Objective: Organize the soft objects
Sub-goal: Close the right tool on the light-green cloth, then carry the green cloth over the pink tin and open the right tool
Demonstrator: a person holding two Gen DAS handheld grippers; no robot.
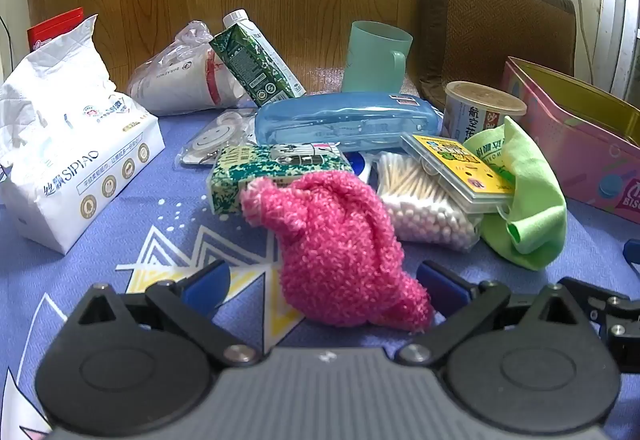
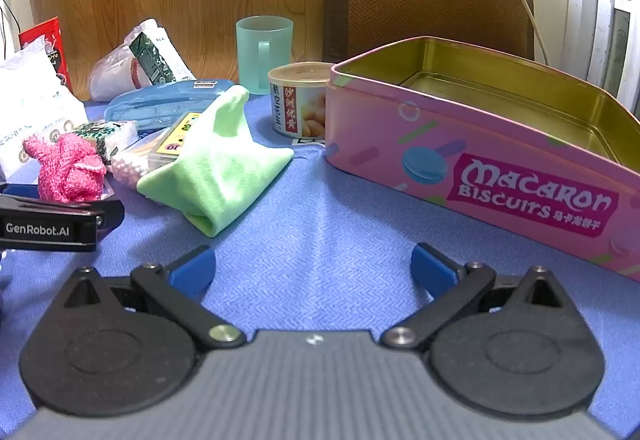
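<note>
A fuzzy pink sock [image 1: 340, 240] lies on the blue tablecloth, its near end between the open fingers of my left gripper [image 1: 324, 290]; I cannot tell if the pads touch it. It also shows at the left of the right wrist view [image 2: 68, 170]. A light green cloth [image 1: 524, 196] lies crumpled to its right, partly over a box of cotton swabs [image 1: 424, 204]; in the right wrist view the green cloth [image 2: 220, 160] is ahead and left of my open, empty right gripper [image 2: 314, 270]. An open pink biscuit tin [image 2: 500, 160] stands at the right.
Behind the sock lie a green patterned tissue pack [image 1: 272, 168], a blue plastic case [image 1: 344, 120], a tissue pack [image 1: 76, 152], a green carton [image 1: 256, 60], a teal mug [image 1: 378, 56] and a round can [image 1: 480, 108]. A brown chair back [image 2: 428, 0] stands beyond the table.
</note>
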